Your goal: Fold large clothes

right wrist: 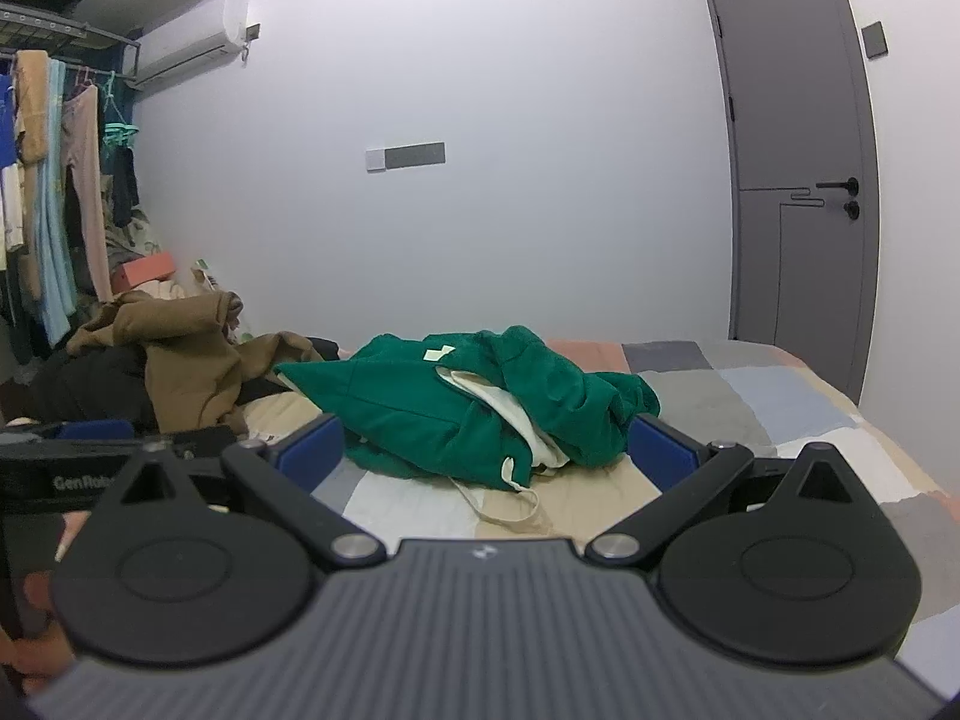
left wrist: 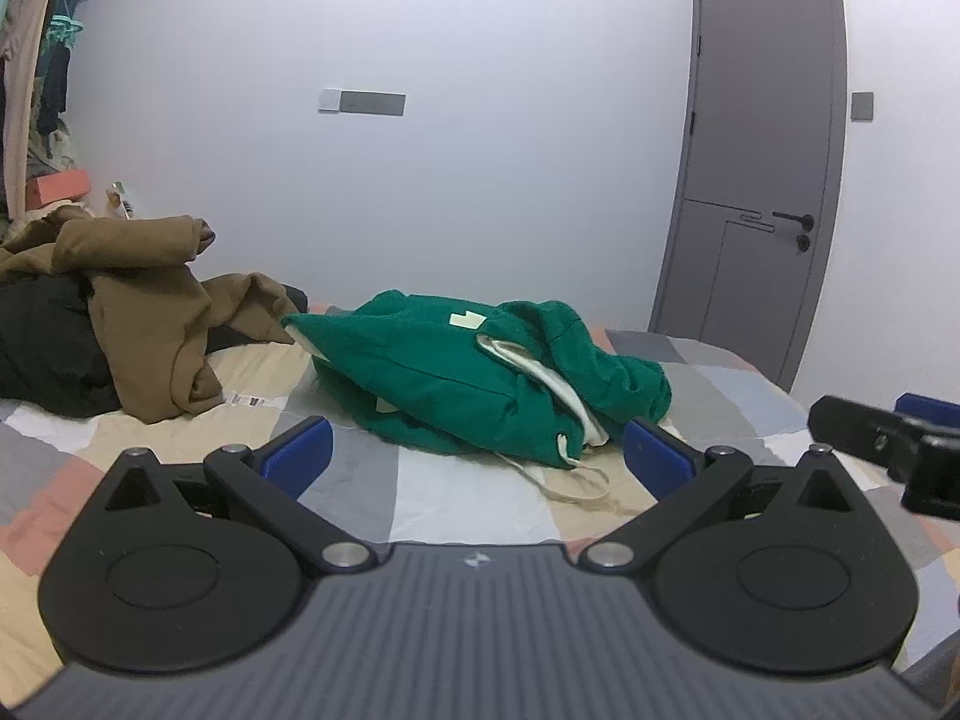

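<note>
A crumpled green hoodie (left wrist: 456,372) with cream hood lining and drawstrings lies in a heap on the patchwork bedspread (left wrist: 420,498); it also shows in the right wrist view (right wrist: 456,402). My left gripper (left wrist: 477,456) is open and empty, just short of the hoodie's near edge. My right gripper (right wrist: 486,450) is open and empty, also facing the hoodie from the near side. The right gripper's body shows at the right edge of the left wrist view (left wrist: 894,450). The left gripper's body shows at the left edge of the right wrist view (right wrist: 90,468).
A brown garment (left wrist: 144,312) lies over black clothes (left wrist: 42,354) at the bed's left. Hanging clothes (right wrist: 54,210) fill a rack at far left. A grey door (left wrist: 762,168) stands at right behind the bed. A white wall is beyond.
</note>
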The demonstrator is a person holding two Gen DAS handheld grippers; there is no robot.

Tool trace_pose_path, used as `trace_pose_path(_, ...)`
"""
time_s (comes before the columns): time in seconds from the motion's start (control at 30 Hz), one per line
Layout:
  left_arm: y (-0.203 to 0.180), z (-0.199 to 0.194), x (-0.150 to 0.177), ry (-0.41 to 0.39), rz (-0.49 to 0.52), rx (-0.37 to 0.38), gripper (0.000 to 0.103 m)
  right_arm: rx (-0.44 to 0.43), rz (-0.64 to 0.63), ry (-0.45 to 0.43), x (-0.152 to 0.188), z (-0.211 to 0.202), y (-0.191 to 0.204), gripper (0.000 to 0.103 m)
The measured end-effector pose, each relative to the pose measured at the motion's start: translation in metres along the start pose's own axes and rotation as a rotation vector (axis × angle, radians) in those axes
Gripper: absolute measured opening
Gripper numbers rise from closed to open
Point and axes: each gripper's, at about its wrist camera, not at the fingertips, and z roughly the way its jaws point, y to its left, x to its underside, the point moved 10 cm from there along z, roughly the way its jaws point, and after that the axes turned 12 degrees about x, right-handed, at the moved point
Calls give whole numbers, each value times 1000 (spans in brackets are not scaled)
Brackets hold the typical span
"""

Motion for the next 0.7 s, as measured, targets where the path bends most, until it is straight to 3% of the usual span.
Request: trace_pose_path(0.7,16,14,7,23,-14,-18,103,-29,28,21,10,8,1,103)
